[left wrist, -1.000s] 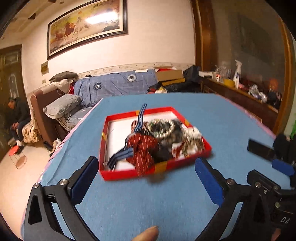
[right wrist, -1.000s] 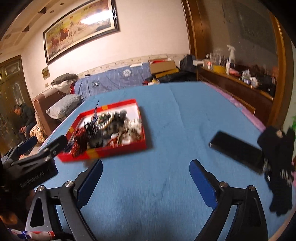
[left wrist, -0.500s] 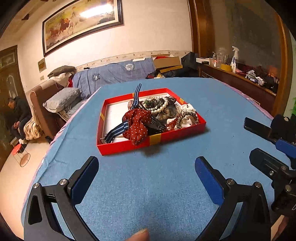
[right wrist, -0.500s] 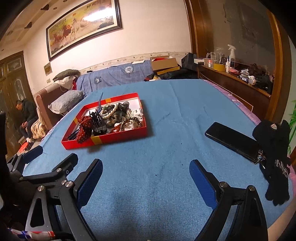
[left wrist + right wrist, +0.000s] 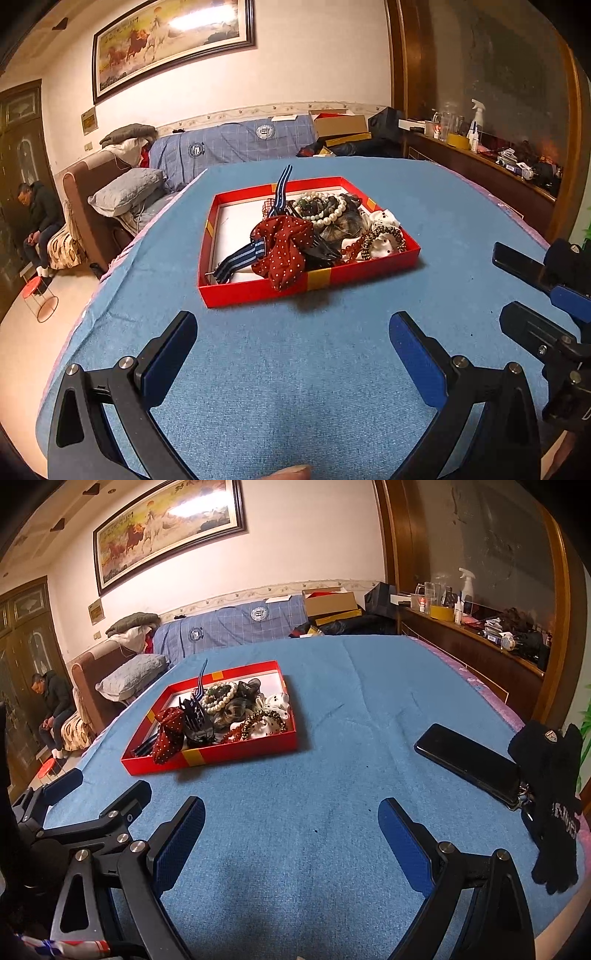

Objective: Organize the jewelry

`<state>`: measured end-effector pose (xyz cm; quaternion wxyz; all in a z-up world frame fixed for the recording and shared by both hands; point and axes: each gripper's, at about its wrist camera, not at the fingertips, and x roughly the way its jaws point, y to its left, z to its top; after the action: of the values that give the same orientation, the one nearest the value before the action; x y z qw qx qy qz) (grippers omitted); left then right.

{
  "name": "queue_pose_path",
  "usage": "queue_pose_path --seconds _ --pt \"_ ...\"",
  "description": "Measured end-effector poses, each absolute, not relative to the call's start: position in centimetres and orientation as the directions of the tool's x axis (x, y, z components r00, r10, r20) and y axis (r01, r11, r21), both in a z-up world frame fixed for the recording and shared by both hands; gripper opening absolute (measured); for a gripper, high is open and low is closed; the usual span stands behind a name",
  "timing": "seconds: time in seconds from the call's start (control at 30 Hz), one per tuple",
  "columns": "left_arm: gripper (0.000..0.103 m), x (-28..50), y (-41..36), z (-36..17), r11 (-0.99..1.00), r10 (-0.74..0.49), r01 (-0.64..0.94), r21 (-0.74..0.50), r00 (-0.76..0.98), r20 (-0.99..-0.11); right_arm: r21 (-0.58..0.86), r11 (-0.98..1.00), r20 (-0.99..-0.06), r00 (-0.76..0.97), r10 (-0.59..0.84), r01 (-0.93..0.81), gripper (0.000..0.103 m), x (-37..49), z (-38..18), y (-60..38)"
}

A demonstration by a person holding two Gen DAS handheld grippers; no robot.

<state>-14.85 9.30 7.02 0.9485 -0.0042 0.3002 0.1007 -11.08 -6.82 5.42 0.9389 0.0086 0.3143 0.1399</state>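
A shallow red box [image 5: 255, 288] [image 5: 221, 755] sits on the blue tablecloth, holding a heap of jewelry and hair pieces. In it lie a red polka-dot bow [image 5: 286, 245] [image 5: 168, 731], a white bead bracelet [image 5: 328, 216] [image 5: 218, 699], a black hair claw [image 5: 197, 720], a blue striped band [image 5: 242, 258], red beads [image 5: 236, 733] and a white polka-dot scrunchie [image 5: 384, 236]. My left gripper [image 5: 293, 354] is open and empty, short of the box's near side. My right gripper [image 5: 291, 838] is open and empty, right of the box and nearer than it.
A black phone [image 5: 469, 762] [image 5: 524, 266] and black gloves [image 5: 554, 794] lie at the table's right edge. A sofa [image 5: 229, 147] with pillows stands beyond the table. A wooden sideboard [image 5: 480, 642] runs along the right. A man [image 5: 37, 221] sits far left.
Both grippers have pulled back and steadied; the box now looks a little farther and sharper. Both stay open and empty. The box's contents have not moved.
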Motion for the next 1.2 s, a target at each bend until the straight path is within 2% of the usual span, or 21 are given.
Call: queue_pose_path --seconds 0.53,1.2 --pt "0.103 -15.4 9.5 6.5 0.976 0.207 -0.205 0.068 0.799 -0.565 0.085 0.96 -0.585 0.767 0.264 -0.265 0.097 -11.4 5.4 -6.2" --pt "0.103 -14.9 10.3 3.8 0.974 0.212 -0.217 0.066 0.769 -0.603 0.053 0.959 -0.612 0.75 0.251 -0.278 0.097 -11.3 4.0 -4.8"
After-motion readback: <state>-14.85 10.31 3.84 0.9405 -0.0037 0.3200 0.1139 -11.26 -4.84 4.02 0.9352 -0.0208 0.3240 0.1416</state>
